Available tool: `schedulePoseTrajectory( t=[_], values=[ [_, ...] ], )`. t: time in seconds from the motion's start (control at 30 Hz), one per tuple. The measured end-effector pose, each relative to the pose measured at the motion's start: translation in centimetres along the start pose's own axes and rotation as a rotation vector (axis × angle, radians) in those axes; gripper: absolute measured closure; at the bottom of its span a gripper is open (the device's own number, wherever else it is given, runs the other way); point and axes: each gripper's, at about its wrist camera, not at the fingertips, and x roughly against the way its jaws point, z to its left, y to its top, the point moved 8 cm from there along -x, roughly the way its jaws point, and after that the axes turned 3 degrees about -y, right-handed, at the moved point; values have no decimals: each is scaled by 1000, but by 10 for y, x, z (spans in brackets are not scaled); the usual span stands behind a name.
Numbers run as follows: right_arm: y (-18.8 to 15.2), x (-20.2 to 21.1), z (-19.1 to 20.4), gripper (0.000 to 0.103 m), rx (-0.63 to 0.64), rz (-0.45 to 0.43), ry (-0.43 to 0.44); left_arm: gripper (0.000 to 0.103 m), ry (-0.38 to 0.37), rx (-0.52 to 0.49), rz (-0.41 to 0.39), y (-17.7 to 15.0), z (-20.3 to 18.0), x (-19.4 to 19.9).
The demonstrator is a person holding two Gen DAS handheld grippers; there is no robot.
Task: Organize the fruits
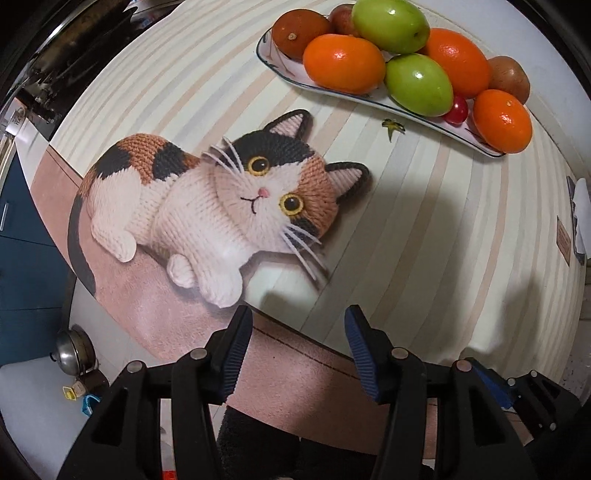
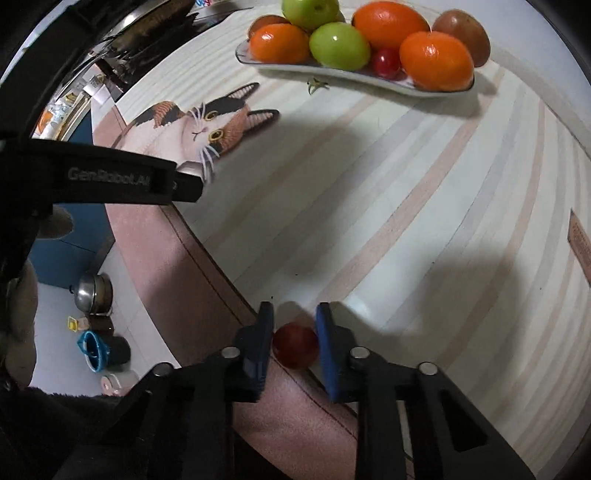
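Observation:
A white plate (image 1: 280, 70) at the far side of the table holds oranges (image 1: 343, 62), green fruits (image 1: 419, 85), brown fruits (image 1: 299, 33) and a small red fruit (image 1: 458, 110). The plate also shows in the right wrist view (image 2: 332, 72). My left gripper (image 1: 295, 325) is open and empty above the table's near edge. My right gripper (image 2: 294, 317) is shut on a small red fruit (image 2: 295, 349), held near the table's front edge, well short of the plate.
The tablecloth is striped with a printed knitted cat (image 1: 207, 206). A small green stem (image 1: 393, 127) lies in front of the plate. The left gripper's body (image 2: 110, 177) shows at left in the right wrist view. Pots (image 2: 92, 291) and bins stand on the floor below.

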Motion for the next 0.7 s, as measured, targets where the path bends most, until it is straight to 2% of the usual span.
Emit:
schedulePoseTrajectory(
  t=[0.17,0.37,0.43,0.6,0.7],
  values=[
    [13,19,-16,85,-106,-60,45,53,-4,-9,-4,0,-12,-2],
    [33,50,-38,85,-196,-122,80,53,-15,-14,-2,-2,-17,-1],
    [36,49,-40,85,-190,-109,84,53,-14,-16,5,-2,-17,-2],
    [32,16,-41,82,-229,2,121,53,-12,-20,11,0,-20,-3],
    [36,13,-40,79,-204,-29,89,53,-6,-23,17,2,-22,-5]
  ],
)
